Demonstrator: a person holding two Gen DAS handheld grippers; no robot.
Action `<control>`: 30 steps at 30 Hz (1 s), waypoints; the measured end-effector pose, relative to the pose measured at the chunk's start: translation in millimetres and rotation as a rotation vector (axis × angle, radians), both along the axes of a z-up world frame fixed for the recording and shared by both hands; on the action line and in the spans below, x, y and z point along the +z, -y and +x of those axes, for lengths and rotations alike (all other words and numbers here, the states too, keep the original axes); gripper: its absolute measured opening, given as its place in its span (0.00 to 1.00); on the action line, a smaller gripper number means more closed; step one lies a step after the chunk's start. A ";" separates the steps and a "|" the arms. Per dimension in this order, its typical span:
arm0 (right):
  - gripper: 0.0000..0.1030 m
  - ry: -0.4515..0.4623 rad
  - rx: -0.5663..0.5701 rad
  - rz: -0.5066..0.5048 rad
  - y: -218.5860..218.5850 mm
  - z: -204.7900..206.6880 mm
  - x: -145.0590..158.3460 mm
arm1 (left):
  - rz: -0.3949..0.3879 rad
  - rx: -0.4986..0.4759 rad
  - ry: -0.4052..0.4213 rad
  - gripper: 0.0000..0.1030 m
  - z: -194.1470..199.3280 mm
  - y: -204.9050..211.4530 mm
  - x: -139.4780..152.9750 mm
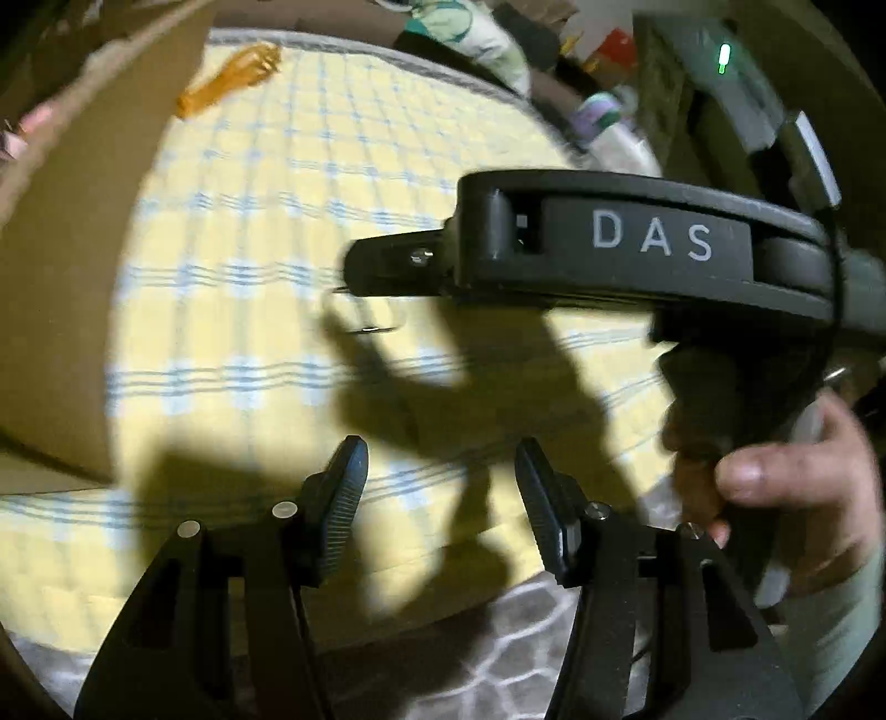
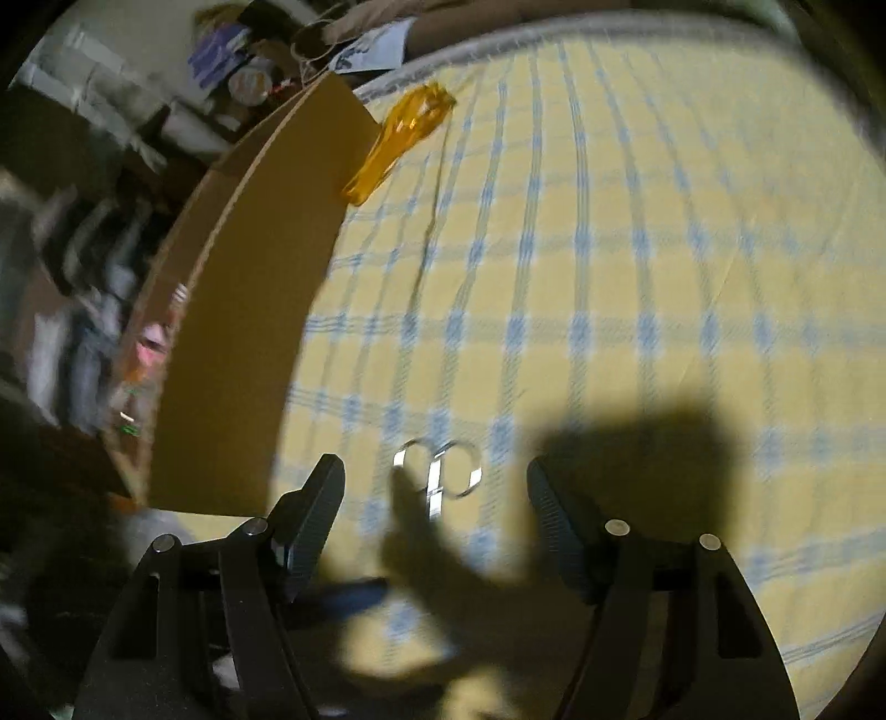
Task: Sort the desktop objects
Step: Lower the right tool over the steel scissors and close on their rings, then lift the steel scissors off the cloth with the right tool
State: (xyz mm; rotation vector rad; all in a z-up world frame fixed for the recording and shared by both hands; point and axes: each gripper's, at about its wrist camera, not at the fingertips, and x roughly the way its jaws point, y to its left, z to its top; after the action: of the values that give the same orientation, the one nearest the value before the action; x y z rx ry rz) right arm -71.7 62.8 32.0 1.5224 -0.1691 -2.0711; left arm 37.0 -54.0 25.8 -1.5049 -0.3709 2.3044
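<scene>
Small silver scissors (image 2: 437, 475) with two ring handles lie on the yellow and blue checked cloth (image 2: 637, 277). My right gripper (image 2: 433, 465) hovers just above them, open, and the scissors show in the gap between its fingers without touching the pads. In the left wrist view its black housing marked DAS (image 1: 648, 243) crosses the picture, held by a hand (image 1: 786, 487), and the scissors (image 1: 370, 325) show faintly under its tip. My left gripper (image 1: 440, 448) is open with nothing in it, above the near edge of the cloth. An orange see-through plastic item (image 2: 401, 141) lies at the far side beside the box.
A tall cardboard box (image 2: 238, 332) stands along the left of the cloth, with a pink thing (image 2: 152, 338) and other small items inside. Clutter piles up beyond the far edge (image 1: 487, 33). A grey patterned rug (image 1: 498, 653) lies below the near edge.
</scene>
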 end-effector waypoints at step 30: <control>0.32 0.008 -0.075 -0.157 -5.2 8.2 -1.1 | -0.090 0.063 -0.024 0.69 -2.5 16.8 -0.8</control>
State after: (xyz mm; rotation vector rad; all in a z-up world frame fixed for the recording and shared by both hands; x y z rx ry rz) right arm -63.4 68.0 30.9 1.4489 -0.3879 -2.0568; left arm 34.4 -70.8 25.0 -1.5262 -0.3171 2.4160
